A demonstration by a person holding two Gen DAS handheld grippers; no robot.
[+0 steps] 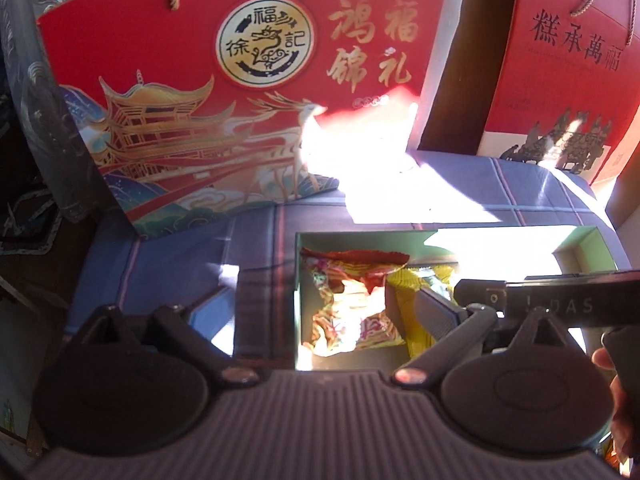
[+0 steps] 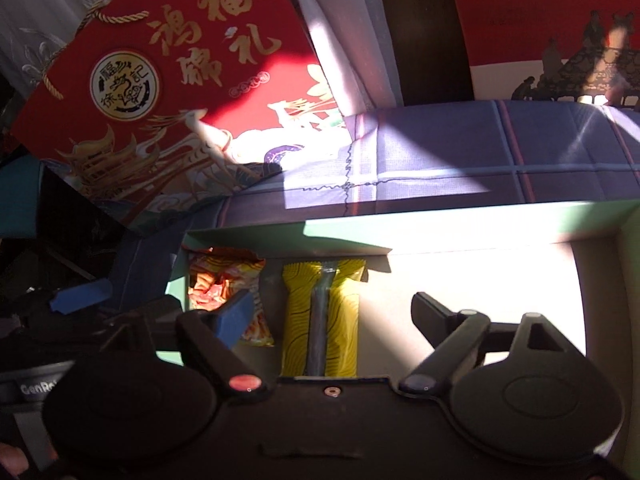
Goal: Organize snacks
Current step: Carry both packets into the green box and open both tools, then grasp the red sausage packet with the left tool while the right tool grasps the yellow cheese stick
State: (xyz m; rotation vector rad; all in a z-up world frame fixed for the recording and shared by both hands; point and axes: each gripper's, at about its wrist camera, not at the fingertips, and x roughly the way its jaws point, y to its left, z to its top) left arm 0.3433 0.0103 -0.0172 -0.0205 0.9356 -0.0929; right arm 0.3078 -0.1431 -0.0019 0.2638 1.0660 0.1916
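An open green-walled box (image 1: pixel 360 238) (image 2: pixel 480 228) lies on a plaid cloth. Inside at its left end lies a crinkled red-and-yellow snack packet (image 1: pixel 352 304) (image 2: pixel 218 280), and beside it a yellow patterned snack packet (image 2: pixel 320 320) (image 1: pixel 412 284). My left gripper (image 1: pixel 316 312) is open and empty, its fingers spread over the box's left wall. My right gripper (image 2: pixel 332 312) is open and empty, hovering over the yellow packet without touching it. The right gripper's body (image 1: pixel 552 304) shows in the left wrist view at the right.
A large red gift bag with gold characters (image 1: pixel 240 80) (image 2: pixel 168 76) stands behind the box on the left. A second red gift bag (image 1: pixel 568 60) (image 2: pixel 560 32) stands at the back right. The plaid cloth (image 1: pixel 480 196) (image 2: pixel 480 160) covers the surface. Strong sunlight washes out the box's right half.
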